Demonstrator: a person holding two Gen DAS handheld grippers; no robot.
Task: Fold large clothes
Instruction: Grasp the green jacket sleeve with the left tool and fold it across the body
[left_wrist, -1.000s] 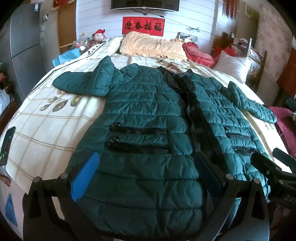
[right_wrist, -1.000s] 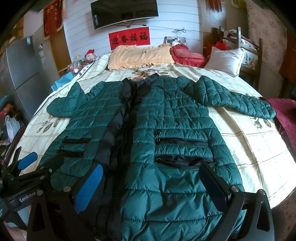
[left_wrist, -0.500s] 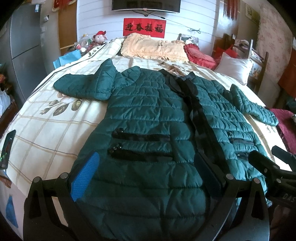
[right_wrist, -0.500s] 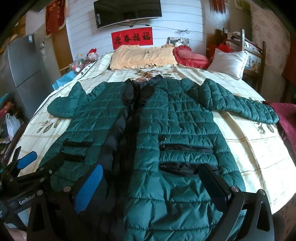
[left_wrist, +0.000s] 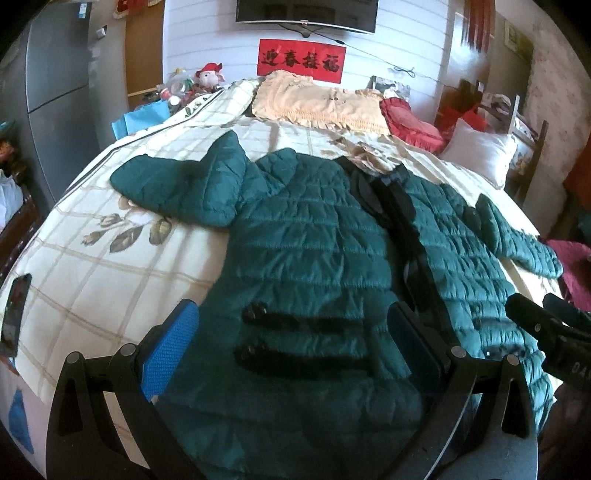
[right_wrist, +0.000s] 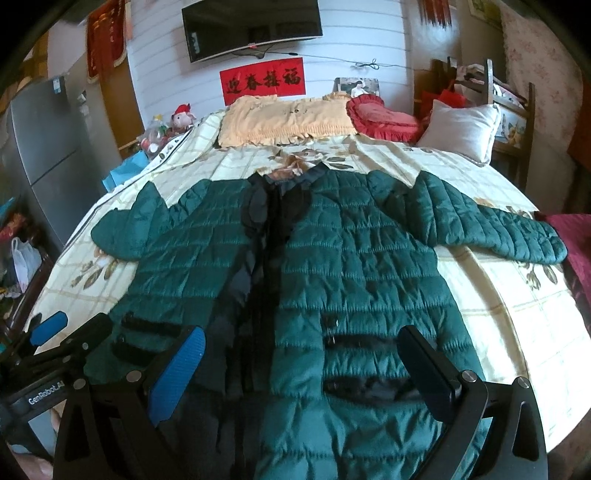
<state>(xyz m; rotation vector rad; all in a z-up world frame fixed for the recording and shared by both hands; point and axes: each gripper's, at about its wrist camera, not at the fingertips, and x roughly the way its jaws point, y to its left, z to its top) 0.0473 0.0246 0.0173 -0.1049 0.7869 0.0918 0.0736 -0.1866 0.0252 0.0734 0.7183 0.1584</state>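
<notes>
Both tools are being held wide open above the lower part of a dark green quilted jacket (left_wrist: 306, 236), and nothing is being gripped by either of them. For the left tool (left_wrist: 291, 347), the blue-padded finger (left_wrist: 168, 354) is being shown over the jacket's edge, near the checked bedspread (left_wrist: 122, 280), and the other finger is being shown near the black zipper band (left_wrist: 402, 206). For the right tool (right_wrist: 299, 373), the fingers are being kept on both sides of the two black pocket openings (right_wrist: 362, 365) of the front panel. The jacket is being displayed flat and front-up on the bed, with the collar pointed to the yellow pillow (right_wrist: 284, 120). One sleeve (right_wrist: 491, 229) is being stretched toward the edge of the bed, and the other sleeve (left_wrist: 177, 184) is being seen bent at the opposite side. The left tool (right_wrist: 55, 354) is being partly seen also in the right wrist view, at the corner.
</notes>
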